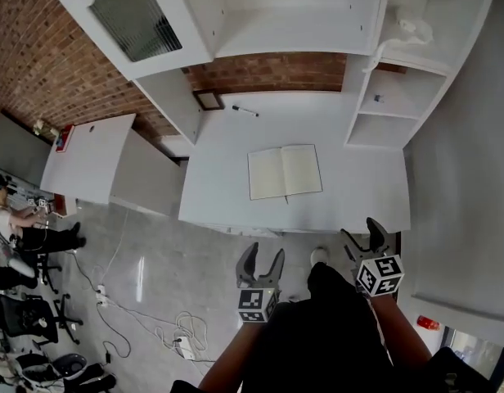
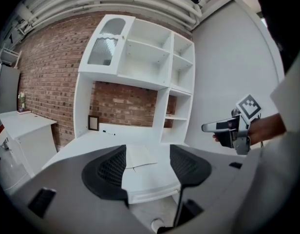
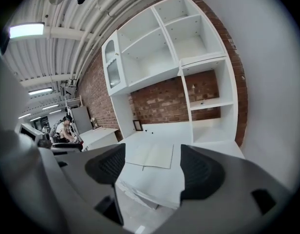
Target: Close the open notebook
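While the notebook (image 1: 285,171) is lying open and flat on the white desk (image 1: 358,187), both grippers are hanging in the air in front of the desk's near edge, not touching anything. The left gripper (image 1: 264,255) is holding its fingers (image 2: 108,172) wide apart, and nothing is sitting between them. The right gripper (image 1: 362,231) is doing the same with its fingers (image 3: 201,172): wide and empty. From each gripper's own view, the notebook is showing in the gap between the two fingers, well ahead of the fingertips. A pen (image 1: 245,110) is lying far beyond the notebook, even farther from the fingers. Closing the book has not started, I think. Some things could be going wrong soon. If a finger is catching only one thin page and not the whole half, that page could be bending or tearing. If a finger is pushing from the side, the notebook could be sliding away on the smooth desk, because nothing is holding it down. If a fingertip is coming down too hard, it could be creasing the paper.
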